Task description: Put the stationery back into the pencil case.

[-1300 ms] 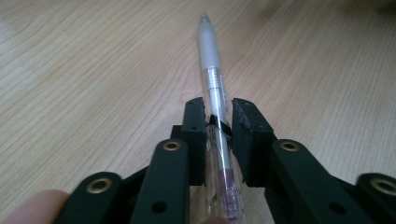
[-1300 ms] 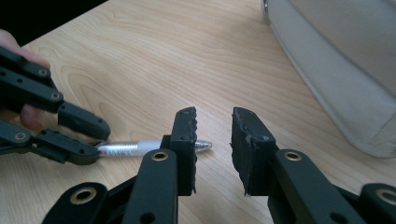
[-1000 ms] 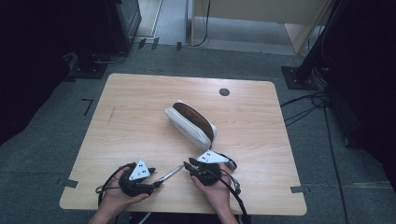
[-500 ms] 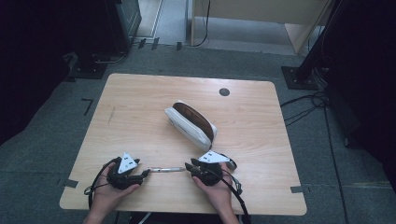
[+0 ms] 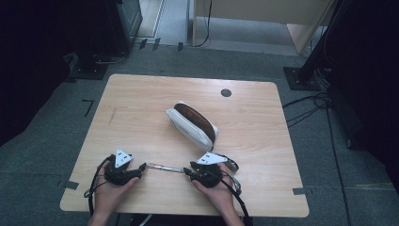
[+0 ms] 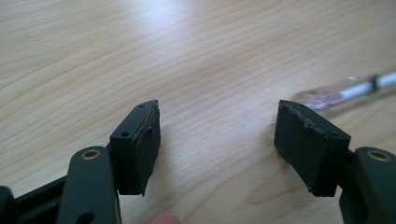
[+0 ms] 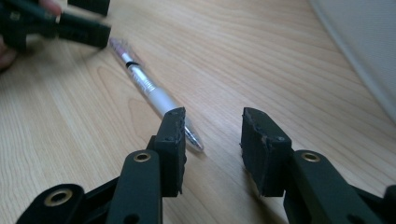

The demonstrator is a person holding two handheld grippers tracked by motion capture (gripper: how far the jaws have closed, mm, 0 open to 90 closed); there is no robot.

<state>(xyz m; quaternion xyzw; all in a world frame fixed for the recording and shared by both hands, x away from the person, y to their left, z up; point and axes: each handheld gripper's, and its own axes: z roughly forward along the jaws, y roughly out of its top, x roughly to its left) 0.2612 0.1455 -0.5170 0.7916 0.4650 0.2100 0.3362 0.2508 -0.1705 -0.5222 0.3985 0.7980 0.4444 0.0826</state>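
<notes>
Pen (image 5: 163, 166) lies flat on the table (image 5: 141, 103) — left gripper (image 6: 217, 140) and right gripper (image 7: 212, 140) both spread, jaws just opening, nothing pinched.

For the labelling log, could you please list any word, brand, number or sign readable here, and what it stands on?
None can be read.
Pen: pinkish pattern on the clear barrel, too blurred to tell whether it is print.
Pencil case: no lettering visible.
Table: bare wood.
</notes>
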